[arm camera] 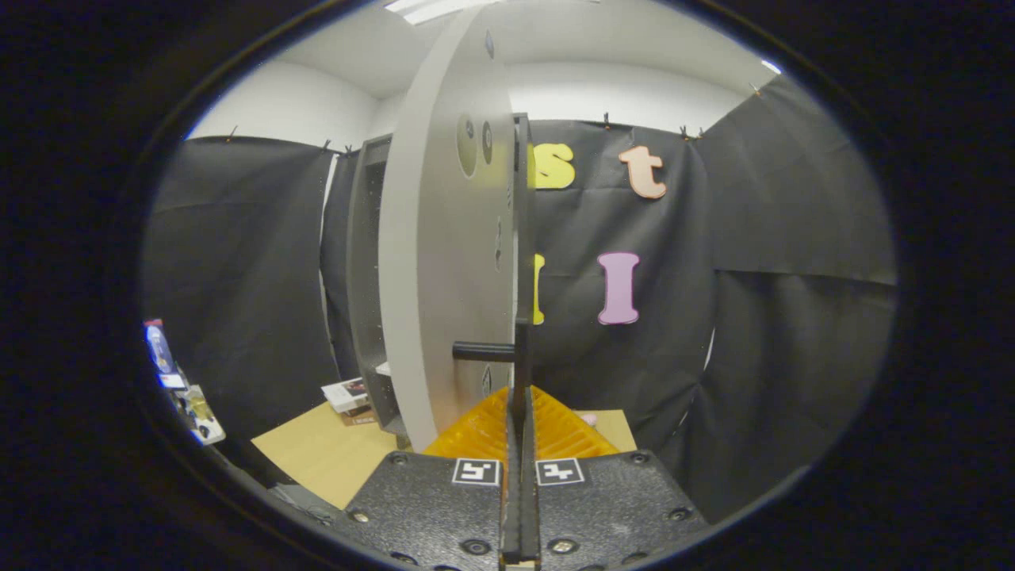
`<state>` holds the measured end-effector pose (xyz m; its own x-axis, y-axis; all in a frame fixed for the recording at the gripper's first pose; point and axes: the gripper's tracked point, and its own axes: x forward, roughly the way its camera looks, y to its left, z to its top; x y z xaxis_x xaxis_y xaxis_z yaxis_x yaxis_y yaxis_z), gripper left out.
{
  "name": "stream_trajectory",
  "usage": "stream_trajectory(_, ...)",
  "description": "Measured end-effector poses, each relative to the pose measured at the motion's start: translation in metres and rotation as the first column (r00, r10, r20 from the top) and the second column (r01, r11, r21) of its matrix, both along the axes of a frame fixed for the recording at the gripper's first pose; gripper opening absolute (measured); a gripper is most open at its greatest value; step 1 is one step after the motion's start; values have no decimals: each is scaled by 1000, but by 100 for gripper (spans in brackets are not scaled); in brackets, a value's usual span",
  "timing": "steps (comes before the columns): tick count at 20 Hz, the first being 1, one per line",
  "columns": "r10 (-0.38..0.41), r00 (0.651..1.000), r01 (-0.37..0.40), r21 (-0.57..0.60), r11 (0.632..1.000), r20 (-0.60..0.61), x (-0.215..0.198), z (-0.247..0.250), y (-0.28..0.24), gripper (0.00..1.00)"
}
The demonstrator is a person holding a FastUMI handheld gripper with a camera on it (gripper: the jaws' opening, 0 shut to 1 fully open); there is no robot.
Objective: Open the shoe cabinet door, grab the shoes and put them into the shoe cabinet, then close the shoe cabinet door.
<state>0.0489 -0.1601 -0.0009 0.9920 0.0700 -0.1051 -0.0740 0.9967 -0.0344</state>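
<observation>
1. The gripper (519, 412) is pointing forward, and its two fingers are standing very close together, with only a thin dark strip between them.
2. The shoe cabinet door (448, 262) is rising straight ahead of the fingers; it is swung open, so we are looking almost along its thin free edge.
3. This edge is running down into the narrow gap between the fingers, so the claw is seeming to clench on the door's edge; whether both fingers are really pressing on it, I cannot tell.
4. A short dark handle (484, 350) is sticking out from the door's pale face to the left, just above the fingertips.
5. The shoe cabinet (366, 285) is standing beyond the door on the left, with its dark open inside facing toward the door.
6. The cabinet is sitting on a light wooden table (325, 456), and a small box (346, 394) is lying on the table near the cabinet's foot.
7. To the right of the door, only the black cloth wall (777, 317) is hanging, well apart from the door's edge, so that side is giving open room.
8. To the left, the gap between the door and the cabinet body is staying narrow.
</observation>
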Motion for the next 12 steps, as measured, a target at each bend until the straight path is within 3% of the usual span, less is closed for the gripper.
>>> stream_trajectory(4,-49,999,49,1,999,5,-17,-4,3,4)
stream_trajectory(6,-77,995,78,-14,997,63,-53,-1,6,4)
stream_trajectory(9,-124,989,120,62,991,78,-81,-9,12,8)
stream_trajectory(11,-132,986,124,87,988,98,-96,-11,27,28)
stream_trajectory(12,-154,982,144,89,986,109,-100,-15,31,47)
